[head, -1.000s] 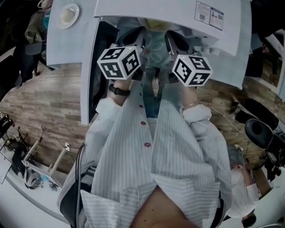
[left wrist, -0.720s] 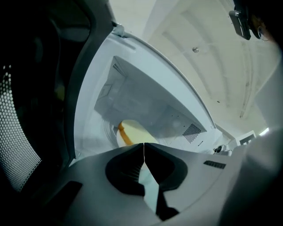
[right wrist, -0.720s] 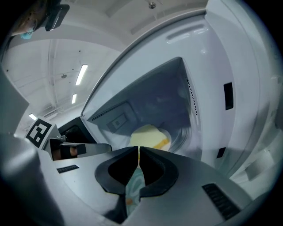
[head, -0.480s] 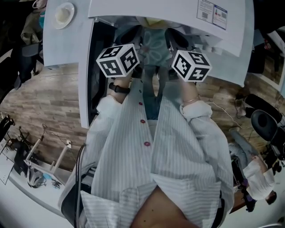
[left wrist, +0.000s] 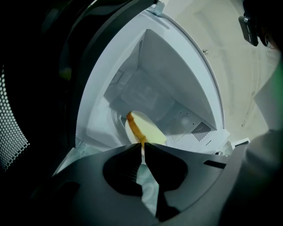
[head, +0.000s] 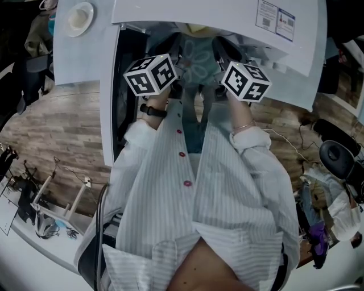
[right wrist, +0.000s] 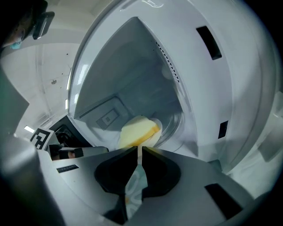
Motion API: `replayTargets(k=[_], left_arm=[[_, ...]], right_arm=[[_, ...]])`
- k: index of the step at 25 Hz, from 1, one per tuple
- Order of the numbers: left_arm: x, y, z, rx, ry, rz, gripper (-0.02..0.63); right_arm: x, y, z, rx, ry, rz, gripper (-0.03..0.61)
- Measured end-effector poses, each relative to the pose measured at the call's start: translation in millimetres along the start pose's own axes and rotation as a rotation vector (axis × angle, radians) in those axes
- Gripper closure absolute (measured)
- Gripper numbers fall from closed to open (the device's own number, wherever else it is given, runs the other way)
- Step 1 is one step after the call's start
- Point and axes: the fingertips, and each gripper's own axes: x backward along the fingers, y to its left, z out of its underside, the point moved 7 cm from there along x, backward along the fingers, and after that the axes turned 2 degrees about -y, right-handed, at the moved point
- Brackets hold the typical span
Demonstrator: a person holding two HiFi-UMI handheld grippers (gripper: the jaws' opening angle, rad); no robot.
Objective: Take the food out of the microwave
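Food, a pale yellow slice with an orange crust, is lying on the far part of a patterned plate at the mouth of the open microwave. In the head view its far end is showing just under the front edge of the microwave's white top. The left hand-held gripper is pinching the plate's near rim on the left, its jaws standing almost together with only the thin rim between them. The right hand-held gripper is pinching the rim on the right in the same way, jaws narrow on the thin edge. Both are pointing into the white cavity, their marker cubes flanking the plate. The door is hanging open at the left. A white dish is resting on the worktop beside it.
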Motion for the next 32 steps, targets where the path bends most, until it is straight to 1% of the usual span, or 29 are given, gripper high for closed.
replayTargets(k=[2, 4, 6, 10, 14, 18, 23, 26, 32], left_arm=[[-1, 2, 0, 0.016, -0.002, 0.002, 0.6], [-2, 6, 1, 0.041, -0.003, 0.001, 0.594], [-2, 10, 1, 0.058, -0.004, -0.002, 0.574], [-7, 13, 0, 0.061, 0.003, 0.006, 0.538], [-14, 9, 0, 0.091, 0.013, 0.032, 0.503], [-19, 12, -2, 0.111, 0.006, 0.015, 0.499], [-24, 19, 1, 0.118, 0.021, -0.025, 0.494], [-27, 19, 2, 0.132, 0.027, -0.022, 0.491], [-32, 17, 2, 0.117, 0.05, -0.037, 0.491]], right_arm=[[-2, -1, 1, -0.019, -0.003, -0.003, 0.541], [-4, -2, 2, -0.038, -0.006, -0.008, 0.52], [-6, -3, 3, -0.06, -0.009, -0.01, 0.477], [-10, -7, 4, -0.091, -0.022, 0.002, 0.458], [-14, -8, 5, -0.109, -0.019, 0.013, 0.437], [-20, -8, 5, -0.126, -0.013, 0.021, 0.431], [-25, -11, 7, -0.144, -0.007, 0.036, 0.428], [-28, -12, 6, -0.147, -0.01, 0.042, 0.428], [-28, -13, 6, -0.155, -0.008, 0.053, 0.428]])
